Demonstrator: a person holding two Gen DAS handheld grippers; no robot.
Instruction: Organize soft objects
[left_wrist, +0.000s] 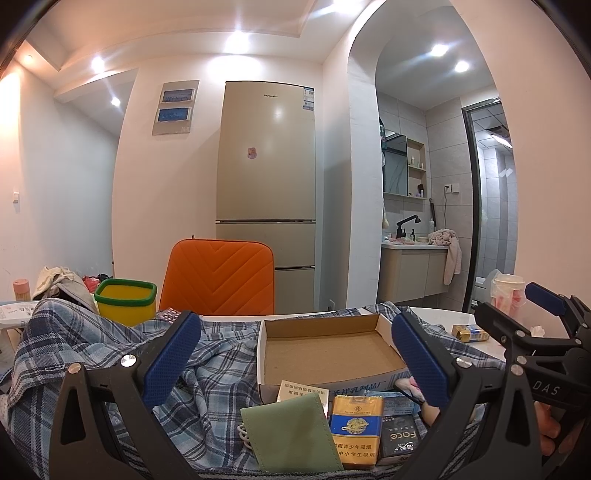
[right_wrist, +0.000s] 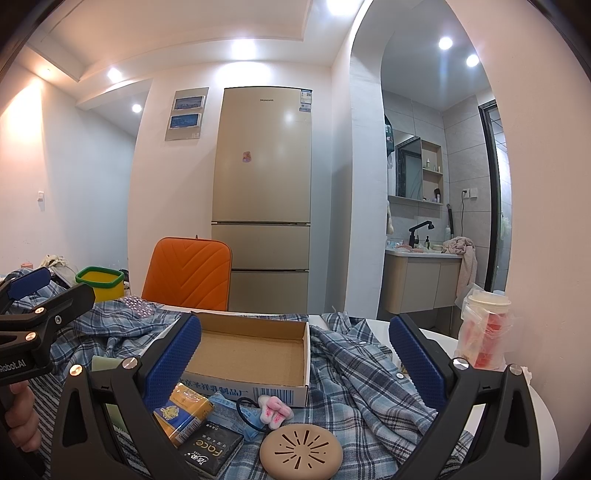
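Fingers of the left gripper (left_wrist: 295, 354) and right gripper (right_wrist: 295, 354) gape wide, holding nothing, above the rumpled blue plaid shirt (right_wrist: 373, 373) spread over the table around a shallow open cardboard box (right_wrist: 251, 354)

Left gripper (left_wrist: 295, 354) and right gripper (right_wrist: 295, 354) both spread wide.

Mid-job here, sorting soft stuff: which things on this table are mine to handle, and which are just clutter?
For the job: plaid shirt, pink bunny hair tie, green cloth wallet, likely the empty cardboard box as the container.

Lying about: yellow cigarette pack, black Face pack, round beige disc, yellow bin, plastic cup.
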